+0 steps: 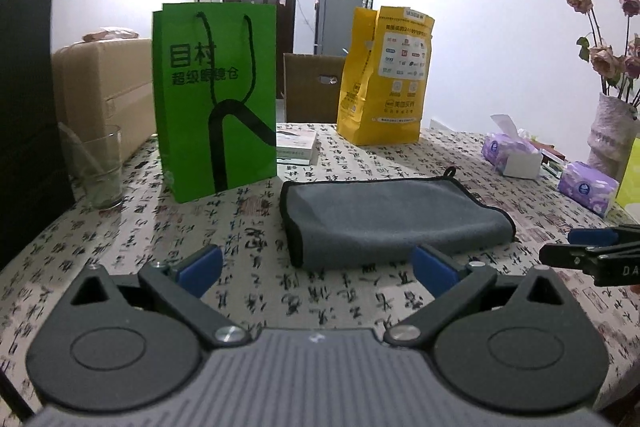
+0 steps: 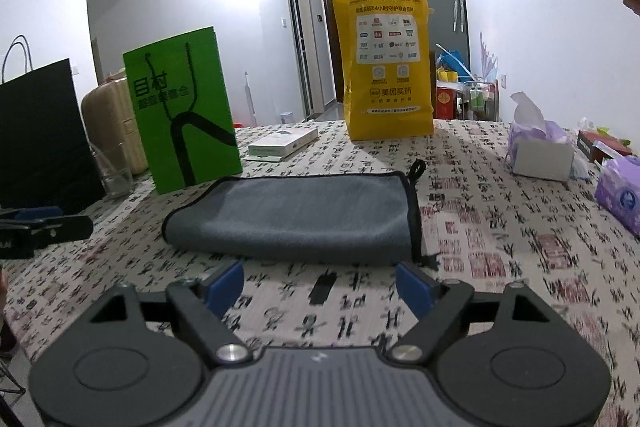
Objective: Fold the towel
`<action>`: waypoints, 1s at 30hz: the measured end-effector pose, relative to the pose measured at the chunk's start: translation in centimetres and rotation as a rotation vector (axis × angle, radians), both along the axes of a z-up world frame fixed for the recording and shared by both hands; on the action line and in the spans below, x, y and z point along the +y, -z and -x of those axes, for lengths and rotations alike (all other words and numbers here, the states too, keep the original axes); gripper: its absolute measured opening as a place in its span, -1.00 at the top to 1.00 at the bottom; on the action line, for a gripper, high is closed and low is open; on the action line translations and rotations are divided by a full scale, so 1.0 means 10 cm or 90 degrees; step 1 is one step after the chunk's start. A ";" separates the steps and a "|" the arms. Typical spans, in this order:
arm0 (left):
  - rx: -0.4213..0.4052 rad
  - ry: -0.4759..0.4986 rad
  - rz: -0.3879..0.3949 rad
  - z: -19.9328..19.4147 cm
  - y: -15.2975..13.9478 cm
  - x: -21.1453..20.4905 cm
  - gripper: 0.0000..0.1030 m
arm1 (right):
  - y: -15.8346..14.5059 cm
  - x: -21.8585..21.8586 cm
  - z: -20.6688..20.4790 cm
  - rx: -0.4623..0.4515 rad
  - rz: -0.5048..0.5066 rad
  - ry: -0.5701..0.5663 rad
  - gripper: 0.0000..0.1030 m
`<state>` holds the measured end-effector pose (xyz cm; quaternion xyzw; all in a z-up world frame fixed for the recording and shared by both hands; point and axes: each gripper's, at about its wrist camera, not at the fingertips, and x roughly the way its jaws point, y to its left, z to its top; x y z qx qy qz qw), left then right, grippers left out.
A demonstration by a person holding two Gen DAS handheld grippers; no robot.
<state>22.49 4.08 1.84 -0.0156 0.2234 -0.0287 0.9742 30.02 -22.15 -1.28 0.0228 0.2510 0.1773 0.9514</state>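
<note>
Folded grey towel (image 1: pixel 392 219) on tablecloth

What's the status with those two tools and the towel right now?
Left tool open, empty. Right tool open, empty. Gray towel lies folded over on the table, untouched. Nothing in the way; green bag stands behind.

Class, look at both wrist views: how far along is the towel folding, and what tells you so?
Done: the grey towel already lies doubled on the patterned tablecloth, one side a rounded fold, its black-trimmed edges stacked. In hand: nothing; the left gripper and right gripper hover short of it, jaws open. Left: possibly another fold.
</note>
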 end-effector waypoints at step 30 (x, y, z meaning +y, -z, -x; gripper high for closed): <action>-0.077 -0.024 -0.004 1.54 0.06 -0.19 -1.00 | -0.15 0.23 1.75 -0.123 0.052 -0.011 -0.76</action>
